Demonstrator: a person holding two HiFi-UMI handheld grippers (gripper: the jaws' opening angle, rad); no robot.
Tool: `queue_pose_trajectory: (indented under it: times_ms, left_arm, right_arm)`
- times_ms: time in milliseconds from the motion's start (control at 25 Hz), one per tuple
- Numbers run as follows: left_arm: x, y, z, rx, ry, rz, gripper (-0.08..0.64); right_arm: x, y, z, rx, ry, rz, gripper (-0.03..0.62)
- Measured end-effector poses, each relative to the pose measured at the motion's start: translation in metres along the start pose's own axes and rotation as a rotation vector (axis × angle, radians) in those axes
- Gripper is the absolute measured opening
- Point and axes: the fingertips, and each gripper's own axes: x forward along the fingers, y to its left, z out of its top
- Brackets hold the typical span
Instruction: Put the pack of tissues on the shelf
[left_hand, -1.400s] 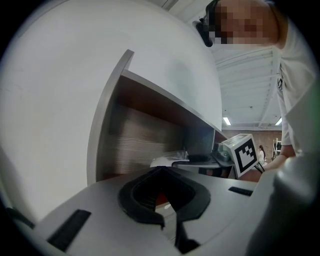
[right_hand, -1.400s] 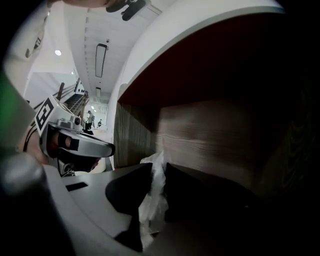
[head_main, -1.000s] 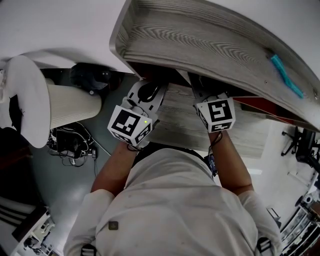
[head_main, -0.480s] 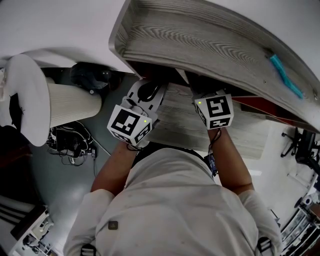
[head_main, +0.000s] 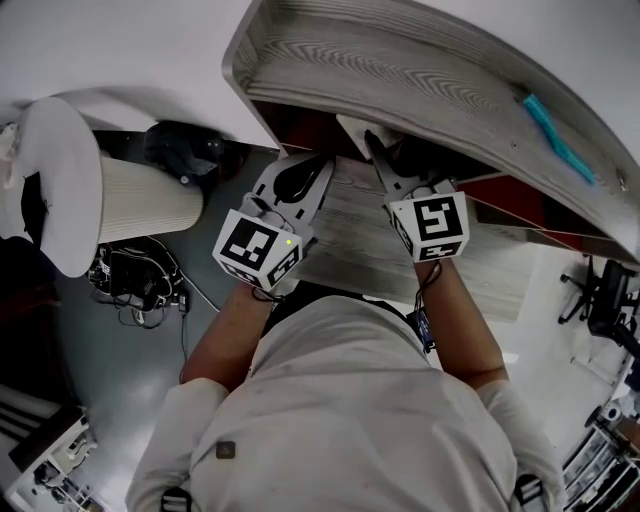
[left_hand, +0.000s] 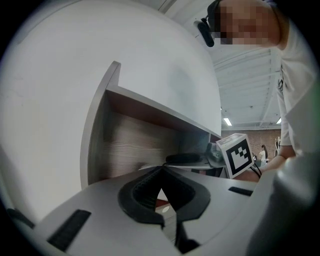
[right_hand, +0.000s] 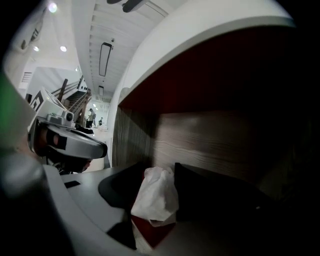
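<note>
Tissue pack (right_hand: 156, 197) sits on the shelf (right_hand: 215, 145) between my right gripper's (right_hand: 160, 190) jaws, which have just been opening and stand wide; my left gripper (left_hand: 161, 172) is closed, empty

No legible text, brand, number or sign is found in any view. The only markings are black-and-white square code patterns, not lettering, on the left cube (head_main: 258, 250) and the right cube (head_main: 432, 228); the right cube (left_hand: 239, 154) shows the same kind of pattern in the left gripper view. The red pack (right_hand: 150, 232) between the right tongs shows no print that can be made out in the dim light.
</note>
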Motion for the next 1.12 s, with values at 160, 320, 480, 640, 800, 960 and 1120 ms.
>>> queue_pose_trajectory:
  times_ms: [160, 320, 480, 640, 800, 960, 1120]
  left_arm:
    - [-0.009, -0.014, 0.005, 0.011, -0.015, 0.013, 0.016]
    - [-0.018, -0.029, 0.011, 0.026, -0.033, 0.026, 0.015]
    - [-0.027, -0.049, 0.017, 0.041, -0.052, 0.036, 0.016]
    - [-0.038, -0.068, 0.021, 0.056, -0.068, 0.049, 0.015]
    - [-0.049, -0.086, 0.024, 0.065, -0.085, 0.066, 0.015]
    - [-0.061, -0.104, 0.024, 0.068, -0.097, 0.084, 0.015]
    - [-0.07, -0.121, 0.022, 0.072, -0.102, 0.093, 0.015]
  right_arm:
    - [-0.016, 0.008, 0.007, -0.003, -0.02, 0.014, 0.216]
    - [-0.033, 0.014, 0.016, -0.014, -0.042, 0.025, 0.216]
    - [-0.055, 0.02, 0.02, -0.018, -0.059, 0.038, 0.216]
    - [-0.077, 0.027, 0.025, -0.025, -0.081, 0.058, 0.215]
    - [-0.099, 0.034, 0.03, -0.033, -0.103, 0.08, 0.193]
    - [-0.124, 0.042, 0.033, -0.047, -0.129, 0.099, 0.142]
    - [-0.146, 0.053, 0.032, -0.053, -0.145, 0.124, 0.083]
